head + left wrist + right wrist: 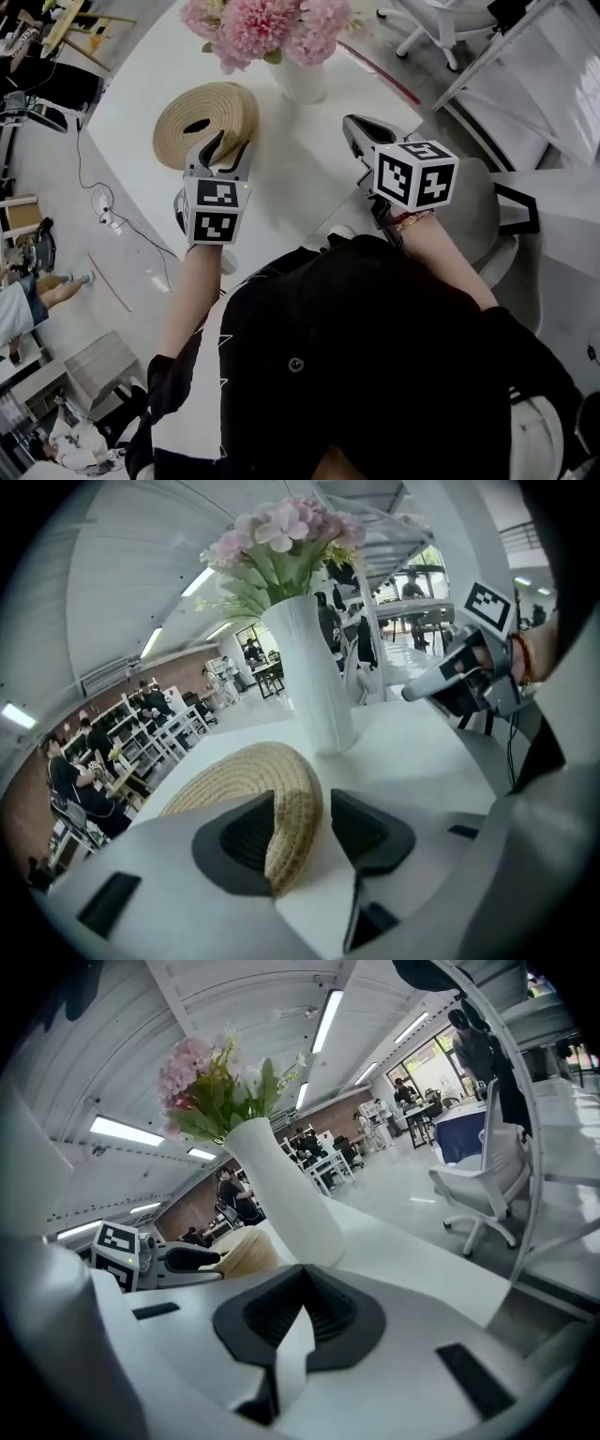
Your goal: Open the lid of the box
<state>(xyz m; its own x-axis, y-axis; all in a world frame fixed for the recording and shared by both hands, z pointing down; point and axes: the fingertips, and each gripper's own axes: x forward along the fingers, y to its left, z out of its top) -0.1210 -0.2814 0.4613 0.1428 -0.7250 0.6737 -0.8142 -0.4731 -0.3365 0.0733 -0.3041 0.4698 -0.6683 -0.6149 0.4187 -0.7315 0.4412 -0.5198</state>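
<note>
A round woven straw lid (202, 117) with a dark oval at its middle lies on the white table (309, 178), left of centre. My left gripper (228, 150) is at its near rim. In the left gripper view the lid's rim (291, 808) stands between the jaws of the left gripper (302, 799), close against the left pad with a gap to the right pad. Any box under the lid is hidden. My right gripper (361, 129) hovers over the table to the right, shut and empty; in the right gripper view (302, 1283) its pads meet. The lid (246, 1251) shows there too.
A white vase (302, 80) of pink flowers (267, 26) stands just behind and right of the lid, between the two grippers. The table's edge runs along the left and the front. An office chair (441, 23) and a floor cable (89, 169) lie beyond the table.
</note>
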